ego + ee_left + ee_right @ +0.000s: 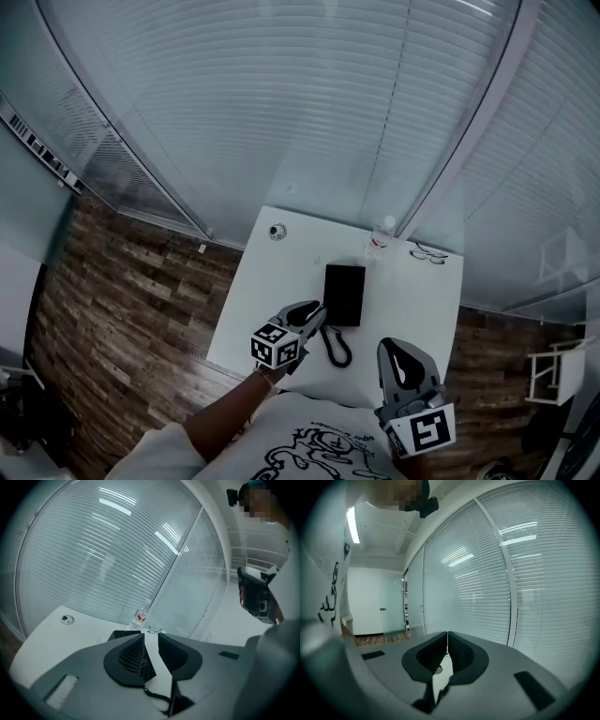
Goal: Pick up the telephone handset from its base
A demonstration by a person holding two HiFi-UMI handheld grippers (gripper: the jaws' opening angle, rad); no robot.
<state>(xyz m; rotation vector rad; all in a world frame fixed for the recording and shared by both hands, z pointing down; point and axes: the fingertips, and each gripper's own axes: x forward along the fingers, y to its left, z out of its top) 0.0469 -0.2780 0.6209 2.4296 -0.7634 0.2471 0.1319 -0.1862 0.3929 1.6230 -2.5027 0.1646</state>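
The bench (246, 323) was white; the telephone (344, 292) and its coiled cord (336, 352) were black. The floor (122, 300) showed brown wood planks. The grey left tool (313, 312) and right tool (400, 351) carried black-and-white square markers.

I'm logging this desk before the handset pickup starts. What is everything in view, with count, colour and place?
telephone: one, black, middle of the table
coiled cord: one, black, from the telephone toward the near edge
water bottle: one, clear with red label, far edge
glasses: one pair, dark-rimmed, right of the bottle
round object: one, small, far left corner, unidentifiable
table: one, white
blinds: pale, behind the table
floor: brown planks
left gripper: grey, jaws narrowly apart, beside the telephone
right gripper: grey, jaws together, empty
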